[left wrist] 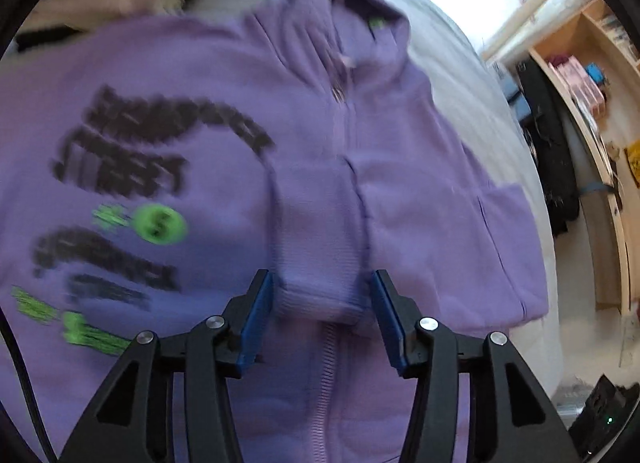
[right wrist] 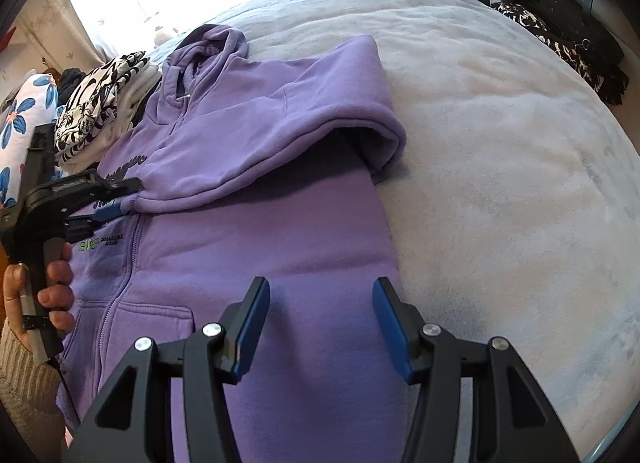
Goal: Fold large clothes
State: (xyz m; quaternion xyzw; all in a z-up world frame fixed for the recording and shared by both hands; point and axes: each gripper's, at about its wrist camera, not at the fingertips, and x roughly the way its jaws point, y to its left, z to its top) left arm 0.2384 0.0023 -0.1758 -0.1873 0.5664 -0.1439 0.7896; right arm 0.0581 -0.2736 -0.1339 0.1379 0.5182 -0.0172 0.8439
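**newfolder:** Laying the sleeve across the chest. Am I good to pull out?

**bedfold_bob:** Nearly. Your left gripper (left wrist: 322,305) has its jaws about half apart with the ribbed cuff (left wrist: 320,295) sitting between the pads. From the blurry left wrist view they don't look like they're pressing it, so I'd call that released. Before backing off, check the cuff lies flat over the zipper (left wrist: 320,403) just under your fingers, not bunched.

**newfolder:** And the right one?

**bedfold_bob:** Your right gripper (right wrist: 320,323) is also half open, holding nothing, above the lower body of the purple hoodie (right wrist: 280,255), which is spread on the grey blanket (right wrist: 500,183). The folded sleeve ahead of it has a puffy loop at the elbow (right wrist: 384,139); press that down. There's loads of bare blanket off your right gripper's right side. The stack of folded clothes (right wrist: 100,103) crowds the far side of your left tool, so I'd back out toward yourself.
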